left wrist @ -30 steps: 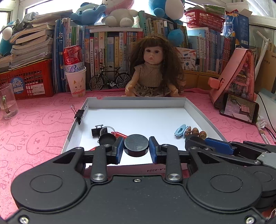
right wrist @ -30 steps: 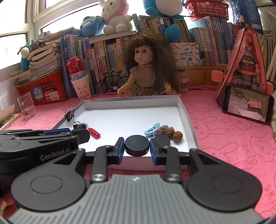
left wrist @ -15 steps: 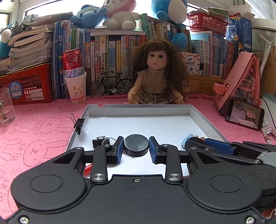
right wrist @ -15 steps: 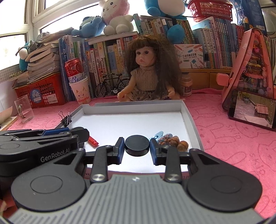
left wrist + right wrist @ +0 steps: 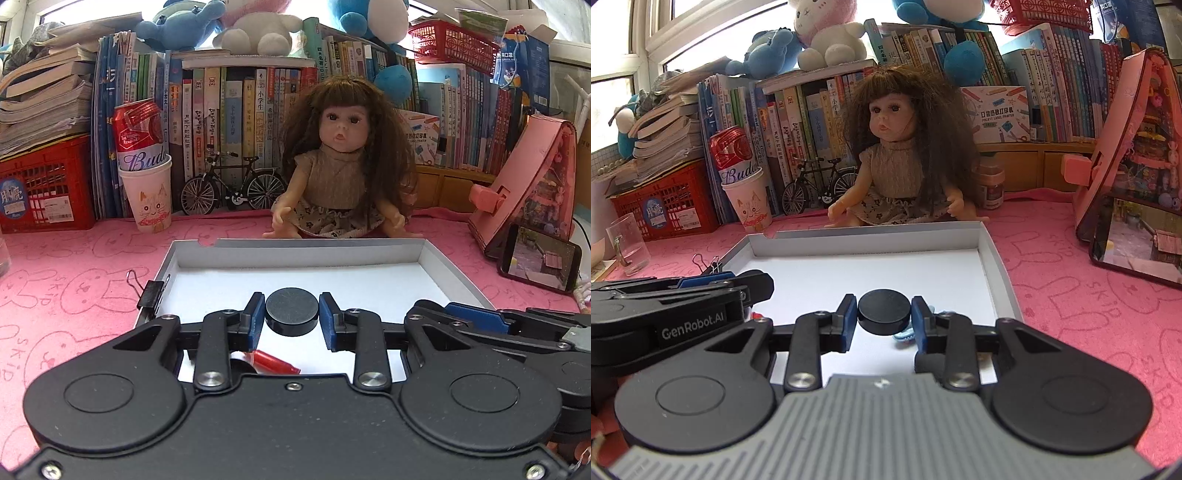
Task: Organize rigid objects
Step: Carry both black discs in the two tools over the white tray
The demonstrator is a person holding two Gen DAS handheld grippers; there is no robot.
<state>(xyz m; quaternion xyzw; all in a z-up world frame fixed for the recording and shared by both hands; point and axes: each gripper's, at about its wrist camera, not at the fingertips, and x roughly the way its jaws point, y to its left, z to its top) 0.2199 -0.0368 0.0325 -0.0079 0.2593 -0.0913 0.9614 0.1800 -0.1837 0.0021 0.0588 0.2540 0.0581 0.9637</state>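
While each tool is clenched on a black disc of its own, the main risk is a slip: the left gripper (image 5: pixel 291 317) pinches its disc (image 5: pixel 291 312) only by the rim between blue pads (image 5: pixel 256 320), and the right gripper (image 5: pixel 884 317) holds the second disc (image 5: pixel 884 312) the same way. Smooth round edges could pivot or squirt out if either hand jolts. Both discs hang above the floor of the white tray (image 5: pixel 458 273), toward its near half.

The 2 tools sit side by side; from the left view, the right tool's fingers lie at 3 o'clock, close enough to knock together if either swings inward. Under the left tool a red pen-like piece (image 5: pixel 275 362) lies at 6 o'clock, and a blue clip (image 5: pixel 905 334) sits just below the right disc, so setting down straight below could land on clutter.

Open room is at 12 o'clock: the tray's far half is bare up to its back wall. A binder clip (image 5: pixel 151 295) on the left wall at 9 o'clock narrows that side. The doll (image 5: pixel 341 166) sits just beyond the back wall.
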